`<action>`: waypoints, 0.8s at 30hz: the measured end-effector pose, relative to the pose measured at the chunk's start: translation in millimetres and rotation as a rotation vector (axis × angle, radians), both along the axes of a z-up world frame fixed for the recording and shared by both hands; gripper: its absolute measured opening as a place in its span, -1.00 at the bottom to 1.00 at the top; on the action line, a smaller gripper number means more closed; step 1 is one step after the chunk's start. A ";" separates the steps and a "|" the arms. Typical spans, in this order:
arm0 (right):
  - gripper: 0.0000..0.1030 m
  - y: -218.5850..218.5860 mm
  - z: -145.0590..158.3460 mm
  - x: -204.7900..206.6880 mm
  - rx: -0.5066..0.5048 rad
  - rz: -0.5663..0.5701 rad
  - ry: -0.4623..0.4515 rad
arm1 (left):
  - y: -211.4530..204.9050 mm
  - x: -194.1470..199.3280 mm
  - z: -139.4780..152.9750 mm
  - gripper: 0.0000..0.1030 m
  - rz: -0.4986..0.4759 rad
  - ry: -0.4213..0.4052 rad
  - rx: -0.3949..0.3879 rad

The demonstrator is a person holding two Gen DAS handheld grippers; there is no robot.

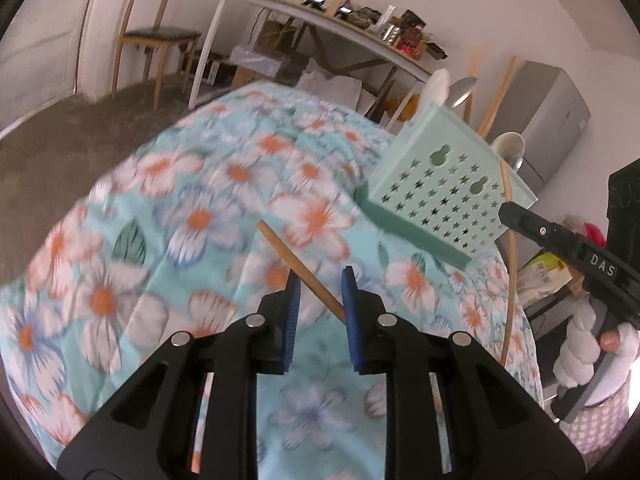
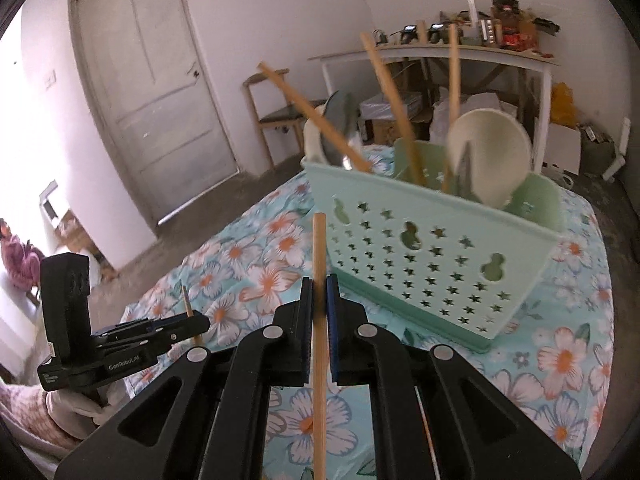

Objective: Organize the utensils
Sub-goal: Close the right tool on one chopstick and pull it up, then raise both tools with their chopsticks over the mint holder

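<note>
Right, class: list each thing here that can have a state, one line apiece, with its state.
Left gripper: open, a wooden chopstick lying loose between its pads.
Right gripper: shut on a second wooden chopstick, held upright.
Mint-green perforated plastic utensil caddy: upright on the floral tablecloth, already holding chopsticks and spoons.
White panelled door: closed.

The left gripper [image 1: 320, 292] has its blue-padded jaws parted, a wooden chopstick [image 1: 298, 266] lying slantwise across the gap and reaching the right pad – whether it is gripped cannot be told. The right gripper [image 2: 319, 300] has its jaws pressed together on a second chopstick [image 2: 319, 320], held upright – a white-gloved hand [image 1: 584, 352] grasps its handle
</note>
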State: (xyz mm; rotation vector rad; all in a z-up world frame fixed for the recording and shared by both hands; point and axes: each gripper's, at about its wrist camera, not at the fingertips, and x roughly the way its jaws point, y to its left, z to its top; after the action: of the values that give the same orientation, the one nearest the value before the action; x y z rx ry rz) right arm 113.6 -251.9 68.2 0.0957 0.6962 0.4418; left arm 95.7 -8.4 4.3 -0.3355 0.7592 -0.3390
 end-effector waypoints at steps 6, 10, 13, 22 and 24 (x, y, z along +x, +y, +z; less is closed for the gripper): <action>-0.86 -13.8 9.4 -8.3 0.031 -0.040 -0.032 | -23.1 10.4 27.6 -0.69 -0.041 -0.070 0.060; -0.86 -16.7 10.2 -10.1 0.035 -0.054 -0.037 | -36.2 14.6 35.4 -0.70 -0.057 -0.076 0.093; -0.86 -18.3 10.3 -11.9 0.041 -0.063 -0.042 | -44.7 19.6 37.5 -0.70 -0.078 -0.067 0.115; -0.86 -31.2 7.3 -18.1 0.096 -0.082 -0.032 | -66.8 23.0 44.7 -0.71 -0.121 -0.086 0.169; -0.86 -33.6 7.1 -18.2 0.099 -0.084 -0.032 | -70.5 23.5 44.9 -0.71 -0.128 -0.090 0.179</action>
State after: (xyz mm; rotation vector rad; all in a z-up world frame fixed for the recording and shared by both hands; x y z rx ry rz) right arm 95.4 -285.5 75.3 0.2099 0.6364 0.3960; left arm 119.2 -78.8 49.2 -0.1025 0.7184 -0.4006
